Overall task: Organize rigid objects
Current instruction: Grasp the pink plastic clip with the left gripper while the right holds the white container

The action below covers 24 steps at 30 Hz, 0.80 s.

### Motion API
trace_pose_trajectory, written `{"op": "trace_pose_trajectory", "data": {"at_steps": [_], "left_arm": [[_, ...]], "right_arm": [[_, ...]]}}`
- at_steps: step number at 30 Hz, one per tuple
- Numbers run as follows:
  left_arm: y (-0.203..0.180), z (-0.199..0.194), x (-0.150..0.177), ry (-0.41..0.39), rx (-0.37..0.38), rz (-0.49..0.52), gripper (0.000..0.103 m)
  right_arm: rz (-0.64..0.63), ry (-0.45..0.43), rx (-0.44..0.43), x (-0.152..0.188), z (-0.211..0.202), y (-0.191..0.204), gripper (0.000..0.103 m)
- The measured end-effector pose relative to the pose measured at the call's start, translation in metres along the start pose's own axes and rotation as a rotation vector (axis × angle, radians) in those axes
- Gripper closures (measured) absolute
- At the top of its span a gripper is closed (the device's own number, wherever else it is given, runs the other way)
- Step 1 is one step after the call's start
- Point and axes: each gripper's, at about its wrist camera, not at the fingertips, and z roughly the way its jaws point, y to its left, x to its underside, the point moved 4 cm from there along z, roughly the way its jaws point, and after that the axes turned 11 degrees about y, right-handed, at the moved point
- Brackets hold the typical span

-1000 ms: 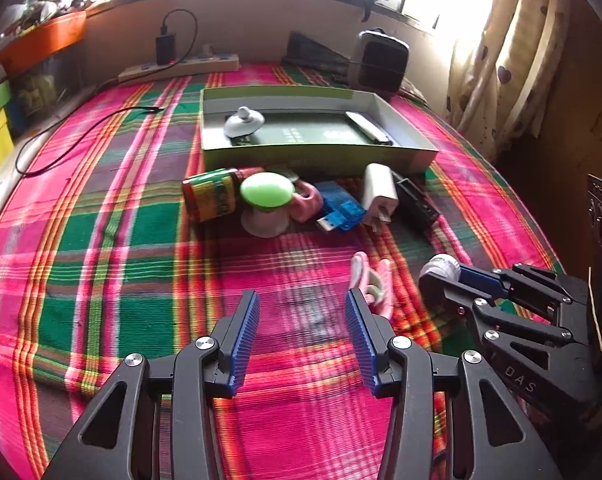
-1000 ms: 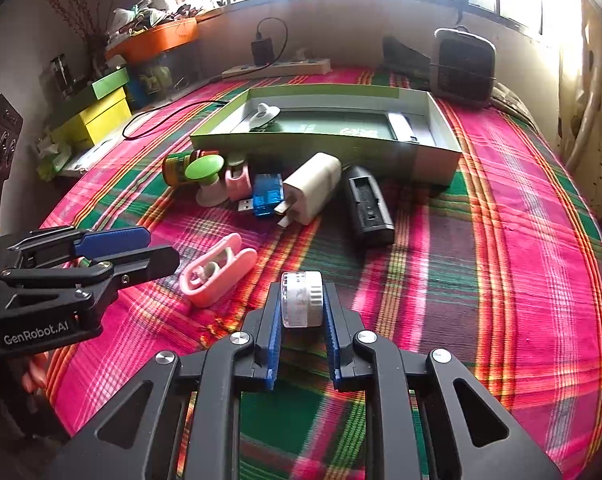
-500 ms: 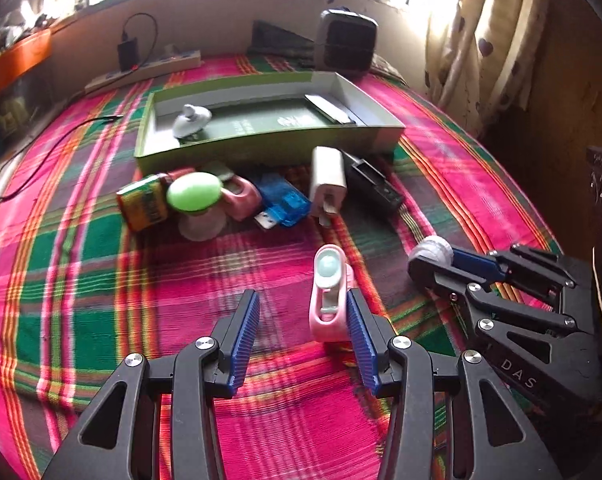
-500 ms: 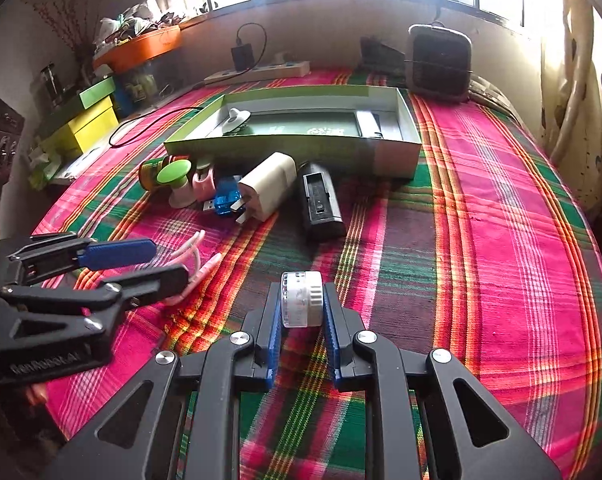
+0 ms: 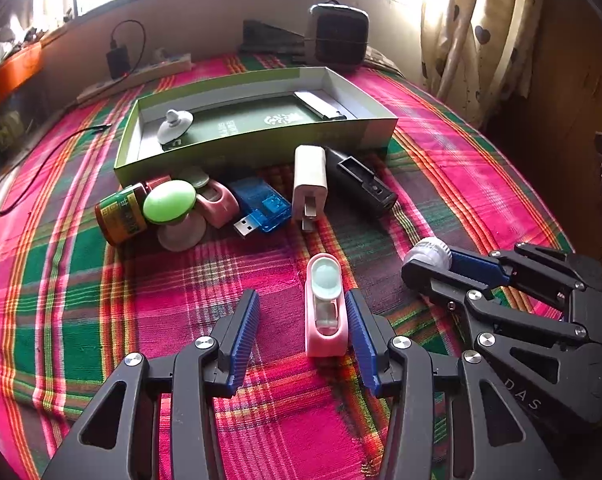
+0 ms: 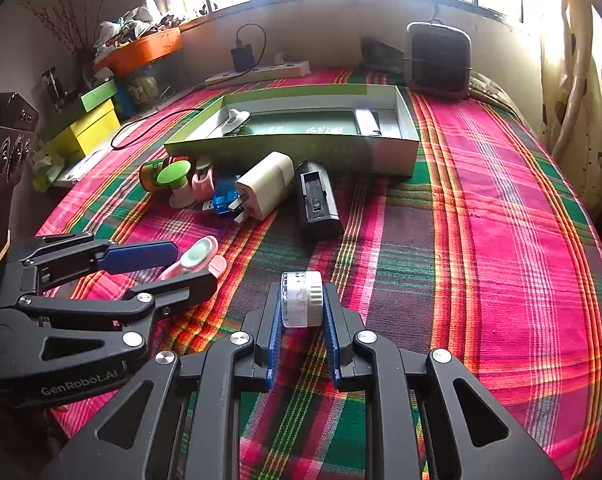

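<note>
Pink case lying on the plaid cloth between the fingers of the left gripper, long axis toward 12 o'clock, along the fingers. Off-centre: hard against the 3 o'clock pad, touching or nearly so, a clear gap at the 9 o'clock pad. Jaws partly open, nothing clamped yet. Nearer by far than the right gripper, closed on a small white cylinder. Green box well apart at 12 o'clock.
</note>
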Motion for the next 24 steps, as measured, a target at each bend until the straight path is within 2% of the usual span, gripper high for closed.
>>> {"op": "trace_pose_trajectory", "data": {"at_steps": [7, 12, 20, 24], "left_arm": [[-0.003, 0.001, 0.002, -0.011, -0.027, 0.014, 0.060], [-0.001, 0.000, 0.003, -0.022, -0.027, 0.005, 0.066], [0.005, -0.001, 0.004, -0.031, -0.034, -0.012, 0.086], [0.007, -0.002, 0.004, -0.032, -0.034, -0.016, 0.086]], "right_arm": [[-0.003, 0.000, 0.004, 0.000, 0.000, 0.000, 0.083], [-0.006, 0.000, 0.012, 0.001, 0.000, 0.001, 0.083], [-0.006, 0.001, 0.019, 0.001, 0.000, 0.003, 0.083], [-0.006, 0.001, 0.019, 0.001, 0.000, 0.003, 0.083]]}}
